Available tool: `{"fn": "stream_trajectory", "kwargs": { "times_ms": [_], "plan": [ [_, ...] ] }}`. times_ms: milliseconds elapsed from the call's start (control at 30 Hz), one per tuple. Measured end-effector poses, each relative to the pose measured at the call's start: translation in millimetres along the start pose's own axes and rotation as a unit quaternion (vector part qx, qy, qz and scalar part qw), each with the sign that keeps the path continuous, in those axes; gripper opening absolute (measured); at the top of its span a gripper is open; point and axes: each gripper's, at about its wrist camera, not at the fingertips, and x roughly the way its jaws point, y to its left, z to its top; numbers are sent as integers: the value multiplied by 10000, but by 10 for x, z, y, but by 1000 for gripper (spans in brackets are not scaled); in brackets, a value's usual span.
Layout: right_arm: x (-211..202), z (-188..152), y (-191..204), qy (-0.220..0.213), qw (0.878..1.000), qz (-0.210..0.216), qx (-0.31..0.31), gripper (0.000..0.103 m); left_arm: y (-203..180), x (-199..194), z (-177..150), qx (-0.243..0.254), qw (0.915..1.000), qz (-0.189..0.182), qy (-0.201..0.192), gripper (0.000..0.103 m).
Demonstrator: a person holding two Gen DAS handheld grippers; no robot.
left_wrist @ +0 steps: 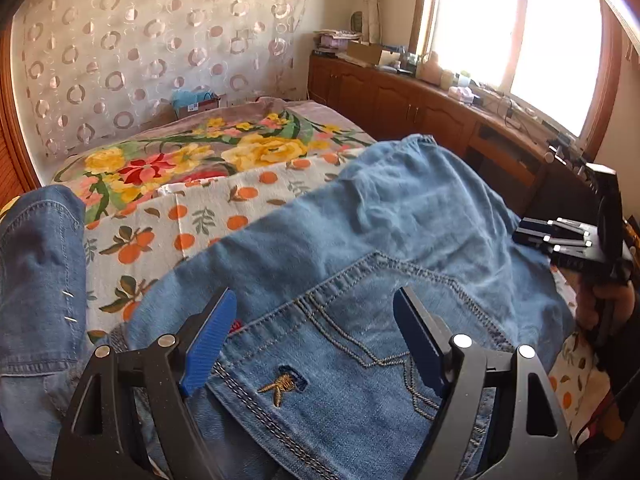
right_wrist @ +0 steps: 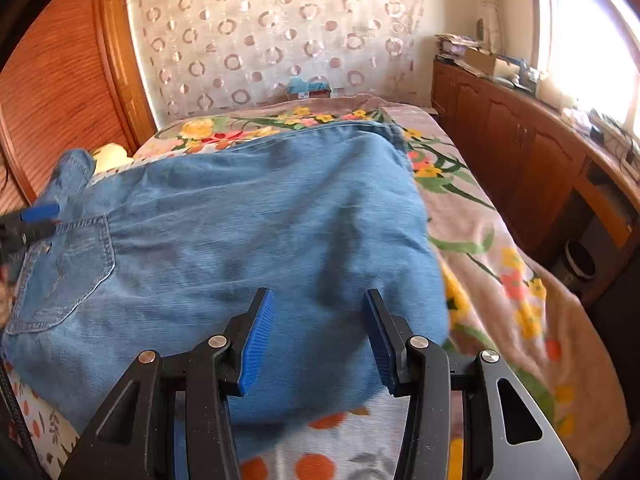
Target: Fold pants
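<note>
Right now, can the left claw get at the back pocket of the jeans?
Probably yes. The left claw hangs open right over the back pocket on the jeans, with nothing lying between them; the right claw is off to the side.

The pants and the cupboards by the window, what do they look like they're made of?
Pants: likely denim, faded blue, with contrast stitching round the back pocket. Cupboards: apparently wood or wood veneer, reddish-brown with a slight sheen and panelled doors.

Two close wrist views, angled down across shared jeans (left_wrist: 360, 220) toward curtain (right_wrist: 272, 40).
</note>
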Motion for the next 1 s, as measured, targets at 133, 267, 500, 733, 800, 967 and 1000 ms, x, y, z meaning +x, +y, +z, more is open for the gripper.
{"fn": "stream_trajectory", "kwargs": {
  "times_ms": [133, 267, 500, 733, 800, 967, 1000],
  "plan": [
    [-1, 21, -304, 56, 9994, -170, 290, 48, -1, 75, -81, -2, 10000, 67, 72, 81],
    [9, 67, -620, 85, 9971, -225, 721, 48, -20, 93, -129, 25, 9999, 154, 46, 81],
    [167, 94, -868, 273, 9901, 115, 1374, 48, -53, 119, -171, 105, 9994, 326, 76, 81],
    [257, 118, -937, 418, 9862, 414, 1551, 46, -40, 140, -176, 71, 9994, 329, 96, 81],
    [264, 124, -962, 414, 9851, 515, 1587, 34, -39, 149, -173, 61, 9994, 329, 99, 81],
    [206, 143, -882, 333, 9887, 424, 1395, 7, -34, 154, -176, 66, 9992, 381, 96, 81],
    [199, 142, -865, 287, 9897, 352, 1360, 6, -36, 153, -175, 68, 9992, 396, 92, 81]
  ]
}}
